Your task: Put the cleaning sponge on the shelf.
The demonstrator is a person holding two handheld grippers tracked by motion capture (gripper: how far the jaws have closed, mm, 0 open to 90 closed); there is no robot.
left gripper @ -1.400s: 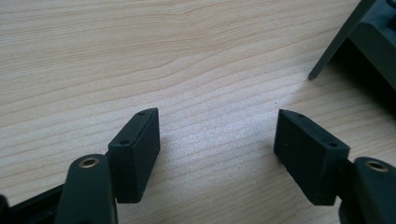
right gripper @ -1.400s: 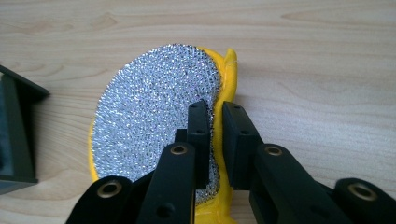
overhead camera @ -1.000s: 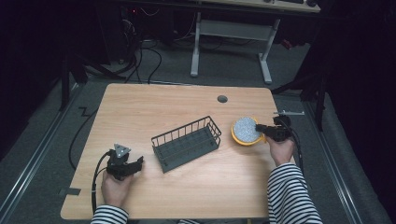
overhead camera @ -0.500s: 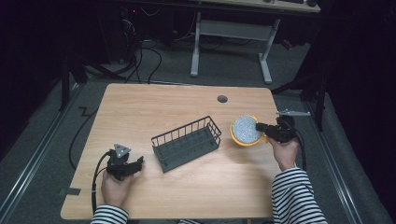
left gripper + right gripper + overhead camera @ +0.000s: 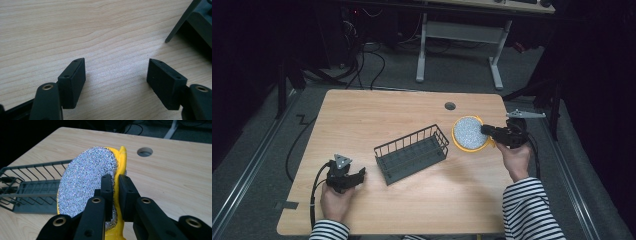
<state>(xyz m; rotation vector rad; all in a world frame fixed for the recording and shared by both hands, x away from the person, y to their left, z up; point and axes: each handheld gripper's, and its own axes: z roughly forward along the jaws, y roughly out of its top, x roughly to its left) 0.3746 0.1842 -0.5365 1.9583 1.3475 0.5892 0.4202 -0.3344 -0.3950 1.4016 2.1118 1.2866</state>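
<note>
Left gripper (image 5: 358, 175) sits low at the near left part of the table (image 5: 377, 115), held in the person's left hand (image 5: 334, 200). Its jaws are spread wide, with bare wood grain between them and nothing touched; in the left gripper view (image 5: 116, 82) the pads hover just above the tabletop (image 5: 100, 30), and a corner of the wire basket (image 5: 197, 17) shows at the upper right, apart from the jaws.

Wire basket (image 5: 412, 154), dark grey, stands near the middle of the table, set at an angle, between the two grippers. It looks empty as far as the high view shows.

Right gripper (image 5: 488, 131) is at the far right side, held in the person's right hand (image 5: 514, 157). Jaws pressed nearly together, pinching the edge of a round scrubber (image 5: 468, 133), silver mesh on one face, yellow on the other. In the right gripper view (image 5: 116, 195) the scrubber (image 5: 87, 180) stands tilted on edge, mesh face turned toward the basket (image 5: 27, 187), yellow rim (image 5: 121, 165) between the pads. Scrubber lies just right of the basket's end, apart from it. A round cable hole (image 5: 450, 106) sits in the table behind it.
</note>
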